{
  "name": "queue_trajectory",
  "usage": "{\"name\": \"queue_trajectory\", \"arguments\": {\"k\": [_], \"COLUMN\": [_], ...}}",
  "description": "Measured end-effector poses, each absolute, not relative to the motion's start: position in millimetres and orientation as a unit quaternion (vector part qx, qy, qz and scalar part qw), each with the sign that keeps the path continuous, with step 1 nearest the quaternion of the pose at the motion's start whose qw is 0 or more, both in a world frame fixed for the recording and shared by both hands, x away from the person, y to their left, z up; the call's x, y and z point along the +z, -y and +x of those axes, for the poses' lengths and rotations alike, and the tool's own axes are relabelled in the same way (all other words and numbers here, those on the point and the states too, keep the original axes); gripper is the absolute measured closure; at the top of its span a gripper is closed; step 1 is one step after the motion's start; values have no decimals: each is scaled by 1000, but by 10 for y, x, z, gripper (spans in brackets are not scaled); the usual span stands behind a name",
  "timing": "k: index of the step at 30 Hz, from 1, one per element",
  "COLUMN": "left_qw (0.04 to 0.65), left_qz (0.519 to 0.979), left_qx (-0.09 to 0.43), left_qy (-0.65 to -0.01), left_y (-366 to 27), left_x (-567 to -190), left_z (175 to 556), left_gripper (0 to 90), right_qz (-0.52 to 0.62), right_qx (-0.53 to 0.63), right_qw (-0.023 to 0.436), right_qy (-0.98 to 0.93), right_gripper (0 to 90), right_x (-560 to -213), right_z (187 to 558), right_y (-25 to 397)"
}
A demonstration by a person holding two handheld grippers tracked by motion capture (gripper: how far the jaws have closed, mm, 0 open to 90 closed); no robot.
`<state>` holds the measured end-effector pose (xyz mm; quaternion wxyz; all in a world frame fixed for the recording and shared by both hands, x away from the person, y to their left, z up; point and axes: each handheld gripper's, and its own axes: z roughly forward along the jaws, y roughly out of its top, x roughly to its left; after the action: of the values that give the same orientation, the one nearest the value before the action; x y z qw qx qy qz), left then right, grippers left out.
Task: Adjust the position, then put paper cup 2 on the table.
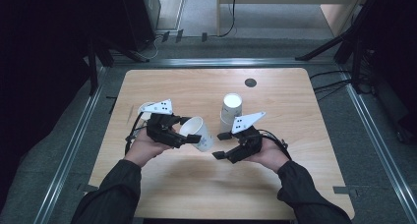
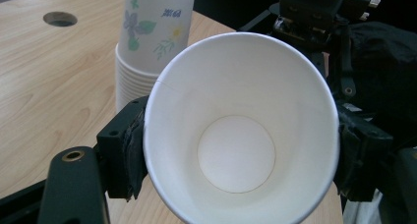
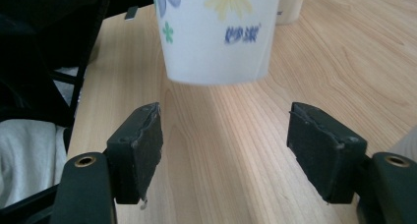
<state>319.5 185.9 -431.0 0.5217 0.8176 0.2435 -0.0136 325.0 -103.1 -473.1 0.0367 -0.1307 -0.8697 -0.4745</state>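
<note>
Cup (image 2: 236, 135) in L tool (image 1: 189, 130), tilted

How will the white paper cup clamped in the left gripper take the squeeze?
The white flower-printed paper cup probably deforms easily: its rim looks oval between the left gripper pads. It is empty, so likely light. Its smooth tapered wall may slip if grip loosens.

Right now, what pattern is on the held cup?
Flowers on white cup, clearest in the right gripper view.
</note>
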Motion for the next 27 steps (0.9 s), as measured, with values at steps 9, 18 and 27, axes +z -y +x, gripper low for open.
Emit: {"name": "queue_trajectory", "arguments": {"k": [9, 18, 27], "left_qw": [495, 482, 471], "left_qz": [831, 832, 830], "left_qx": [6, 21, 37], "left_qy": [-253, -273, -297], "left_y": [-2000, -2193, -2471], "left_x": [-4312, -4333, -4370], "left_z": [3178, 3142, 3124], "left_gripper": [226, 226, 226], "right_qz": [-139, -160, -183], "right_qx": [-466, -457, -447], "right_qw": [26, 1, -3], "right_qy": [873, 875, 876], "right_gripper": [287, 281, 272], "right_x": [-4746, -4773, -4795], "right_z": [3262, 3286, 3280], "right_y": [1096, 1182, 1322]}}
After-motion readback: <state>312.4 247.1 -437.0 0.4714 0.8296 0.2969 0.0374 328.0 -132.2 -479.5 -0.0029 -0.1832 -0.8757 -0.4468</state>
